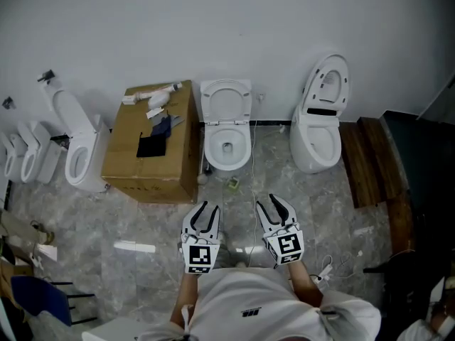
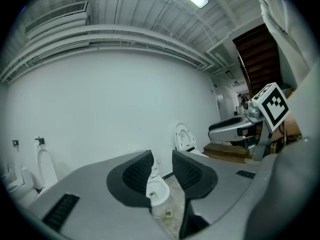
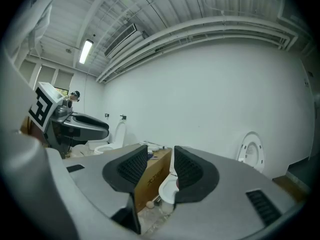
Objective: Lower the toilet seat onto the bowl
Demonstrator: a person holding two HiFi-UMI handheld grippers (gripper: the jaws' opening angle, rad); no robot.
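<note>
The white toilet point(image 1: 226, 146) stands against the far wall in the middle, with its seat point(image 1: 226, 99) raised upright against the wall. Its bowl point(image 2: 159, 191) shows through the gap between the left jaws, and again as the bowl point(image 3: 167, 188) in the right gripper view. My left gripper point(image 1: 206, 208) hovers over the floor well short of the toilet. Its jaws are almost together and nothing is in them point(image 2: 162, 166). My right gripper point(image 1: 272, 201) hangs beside it at the same distance. Its jaws stand a little apart and empty point(image 3: 161, 161).
A cardboard box point(image 1: 153, 144) with loose parts on top stands just left of the toilet. A second toilet point(image 1: 320, 119) with its lid up is at the right, and another toilet point(image 1: 78, 141) at the left. Wooden planks point(image 1: 370, 162) lie at the right. A small green item point(image 1: 233, 183) and a thin cable lie on the marble floor.
</note>
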